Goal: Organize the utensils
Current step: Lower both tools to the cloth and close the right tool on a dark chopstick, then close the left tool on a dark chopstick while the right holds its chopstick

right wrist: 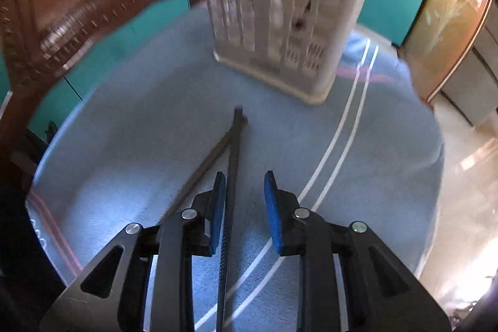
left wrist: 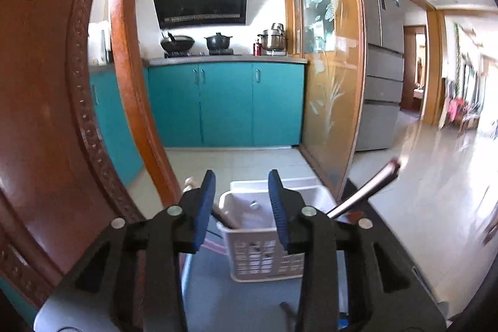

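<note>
A white perforated utensil basket (left wrist: 267,241) stands on a blue cloth (left wrist: 242,301); utensil handles lean inside it, and a metal handle (left wrist: 364,192) sticks out to its right. My left gripper (left wrist: 242,207) is open and empty, held just before and above the basket. In the right wrist view the basket (right wrist: 280,8) is ahead at the top. A pair of dark chopsticks (right wrist: 232,164) lies on the cloth (right wrist: 124,145). My right gripper (right wrist: 244,207) is open, low over the cloth, with one chopstick passing between its fingers near the left pad (right wrist: 218,207).
A carved wooden chair back (left wrist: 46,114) rises at the left, also seen in the right wrist view (right wrist: 62,5). Teal kitchen cabinets (left wrist: 224,105) and a glass sliding door (left wrist: 330,67) stand beyond. The table edge drops to tiled floor (right wrist: 460,192) at the right.
</note>
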The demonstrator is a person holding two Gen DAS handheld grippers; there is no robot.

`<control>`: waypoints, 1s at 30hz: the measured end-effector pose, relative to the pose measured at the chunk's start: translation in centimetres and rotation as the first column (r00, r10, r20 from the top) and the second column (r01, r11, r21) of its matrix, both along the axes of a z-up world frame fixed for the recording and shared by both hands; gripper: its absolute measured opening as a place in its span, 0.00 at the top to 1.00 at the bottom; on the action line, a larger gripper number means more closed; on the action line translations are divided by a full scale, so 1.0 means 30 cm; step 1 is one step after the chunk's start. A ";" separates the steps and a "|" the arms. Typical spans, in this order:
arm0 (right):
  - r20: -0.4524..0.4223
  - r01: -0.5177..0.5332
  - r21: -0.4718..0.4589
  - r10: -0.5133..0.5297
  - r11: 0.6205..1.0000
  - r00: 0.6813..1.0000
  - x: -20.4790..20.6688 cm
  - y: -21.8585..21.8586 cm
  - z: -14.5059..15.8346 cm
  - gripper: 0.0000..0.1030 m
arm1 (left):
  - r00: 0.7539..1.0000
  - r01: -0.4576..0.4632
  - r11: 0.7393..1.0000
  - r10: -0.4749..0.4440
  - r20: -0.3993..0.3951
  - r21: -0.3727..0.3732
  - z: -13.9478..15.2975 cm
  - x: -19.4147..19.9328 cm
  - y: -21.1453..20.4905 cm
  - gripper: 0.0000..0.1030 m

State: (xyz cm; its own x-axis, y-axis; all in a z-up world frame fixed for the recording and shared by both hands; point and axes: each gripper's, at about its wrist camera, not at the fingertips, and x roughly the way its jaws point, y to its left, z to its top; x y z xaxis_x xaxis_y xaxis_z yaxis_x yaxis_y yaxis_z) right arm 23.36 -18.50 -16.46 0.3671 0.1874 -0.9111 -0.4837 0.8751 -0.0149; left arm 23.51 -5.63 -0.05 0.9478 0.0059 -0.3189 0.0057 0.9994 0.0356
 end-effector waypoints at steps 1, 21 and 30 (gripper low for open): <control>-0.004 0.009 0.010 -0.009 1.000 1.000 0.003 -0.004 -0.006 0.75 | 1.000 -0.009 1.000 0.009 0.009 0.015 -0.015 -0.003 -0.004 0.62; -0.053 0.387 0.204 -0.384 0.899 0.922 0.086 -0.276 0.047 0.66 | 0.808 0.076 0.979 -0.171 -0.564 -0.188 -0.488 0.125 -0.012 0.54; -0.037 0.394 0.151 -0.393 0.906 0.919 0.098 -0.271 0.039 0.57 | 0.793 0.095 0.989 -0.142 -0.593 -0.110 -0.556 0.094 -0.071 0.54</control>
